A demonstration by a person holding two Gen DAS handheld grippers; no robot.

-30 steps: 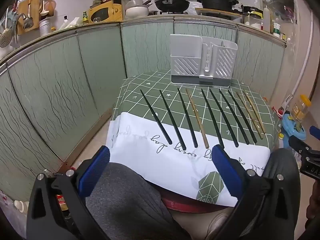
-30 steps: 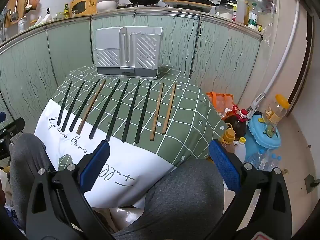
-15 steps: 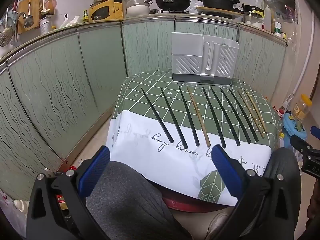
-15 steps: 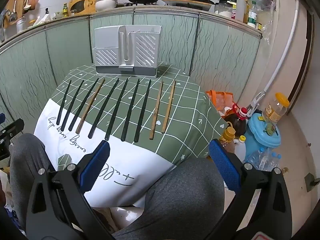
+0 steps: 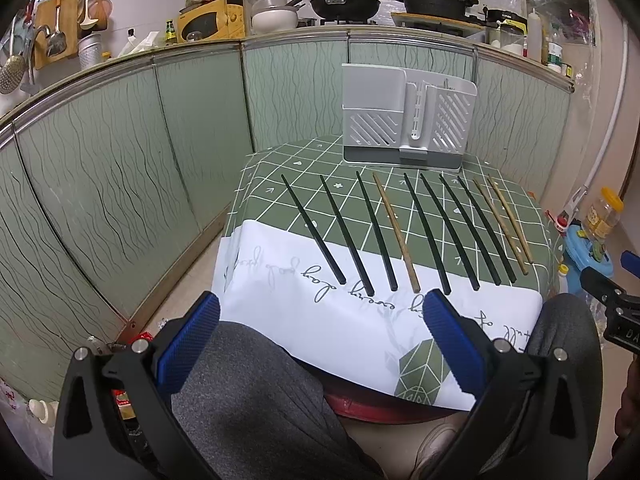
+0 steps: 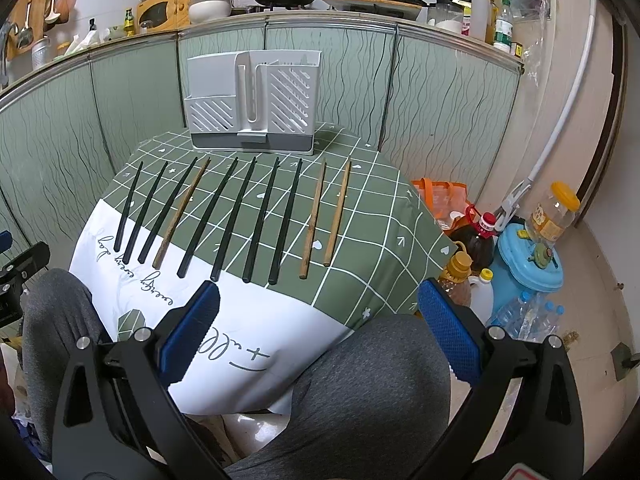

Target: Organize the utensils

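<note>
Several chopsticks lie side by side on a small table with a green checked cloth (image 5: pixel 276 184): black ones (image 5: pixel 426 234) and brown wooden ones (image 5: pixel 396 232). In the right wrist view the black ones (image 6: pixel 260 220) lie left of two wooden ones (image 6: pixel 338 214). A grey slotted utensil holder (image 5: pixel 406 122) stands upright at the table's far edge (image 6: pixel 252 104). My left gripper (image 5: pixel 320 340) is open and empty, above my lap, short of the table. My right gripper (image 6: pixel 318 330) is open and empty, also near the table's front edge.
Green cabinet fronts (image 5: pixel 120 168) curve behind and left of the table. Bottles, a jar and a blue container (image 6: pixel 528 268) crowd the floor to the right. An orange bag (image 6: pixel 440 196) sits beside the table. My knees (image 6: pixel 360 392) lie below both grippers.
Both grippers have edged slightly forward and up toward the table. Nothing on the table has moved.
</note>
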